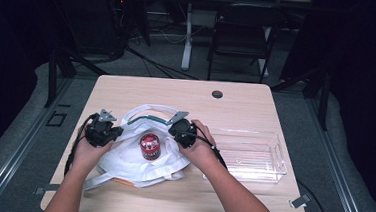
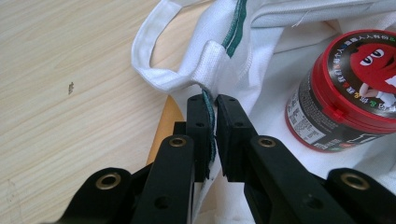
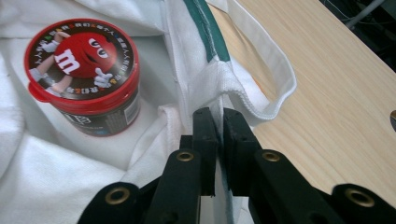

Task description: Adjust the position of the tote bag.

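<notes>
The left gripper (image 1: pixel 115 132) is clamped on the left rim of the white bag (image 1: pixel 122 159), which lies near-centre on the table (image 1: pixel 256 103). The red-lidded can (image 1: pixel 149 146) stands upright inside, long axis vertical. The right gripper (image 1: pixel 174 128) pinches the right rim, probably to spread the mouth.

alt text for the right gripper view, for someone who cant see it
Two black jaws of the right gripper are pinched shut on the edge of a white cloth bag with green trim. A red-lidded candy tub stands upright on the cloth to the upper left. Light wooden table shows at the right, under a loose bag handle.
</notes>
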`<state>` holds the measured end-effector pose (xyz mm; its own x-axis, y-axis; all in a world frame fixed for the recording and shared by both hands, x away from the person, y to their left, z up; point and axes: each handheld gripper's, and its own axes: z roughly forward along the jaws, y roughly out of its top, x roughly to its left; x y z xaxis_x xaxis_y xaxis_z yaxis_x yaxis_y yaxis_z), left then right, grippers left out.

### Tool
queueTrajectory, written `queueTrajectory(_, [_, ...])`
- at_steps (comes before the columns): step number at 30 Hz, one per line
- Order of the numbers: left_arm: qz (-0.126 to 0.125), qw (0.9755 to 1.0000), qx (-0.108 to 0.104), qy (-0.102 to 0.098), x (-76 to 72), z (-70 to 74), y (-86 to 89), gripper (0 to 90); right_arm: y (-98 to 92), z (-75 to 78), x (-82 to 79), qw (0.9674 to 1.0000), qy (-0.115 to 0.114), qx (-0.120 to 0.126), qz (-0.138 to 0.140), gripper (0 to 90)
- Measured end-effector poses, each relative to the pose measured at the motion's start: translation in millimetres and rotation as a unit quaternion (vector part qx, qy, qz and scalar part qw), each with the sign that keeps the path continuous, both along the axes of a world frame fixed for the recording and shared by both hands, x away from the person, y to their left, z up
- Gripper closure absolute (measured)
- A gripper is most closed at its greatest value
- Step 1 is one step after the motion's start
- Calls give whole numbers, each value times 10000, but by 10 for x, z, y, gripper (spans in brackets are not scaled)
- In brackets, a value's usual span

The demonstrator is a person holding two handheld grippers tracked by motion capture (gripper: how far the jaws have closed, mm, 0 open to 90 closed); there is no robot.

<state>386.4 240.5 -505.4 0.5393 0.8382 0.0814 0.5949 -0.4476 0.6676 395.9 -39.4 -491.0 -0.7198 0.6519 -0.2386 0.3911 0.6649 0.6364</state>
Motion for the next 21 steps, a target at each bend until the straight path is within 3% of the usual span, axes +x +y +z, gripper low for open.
queueTrajectory(11, [0,9998,214,61,25,-65,-40,843,0,-82,89,9997,126,-128,-169,878])
queueTrajectory(21, [15,9997,204,108,41,-121,-37,843,22,-119,110,9993,206,-230,-198,880])
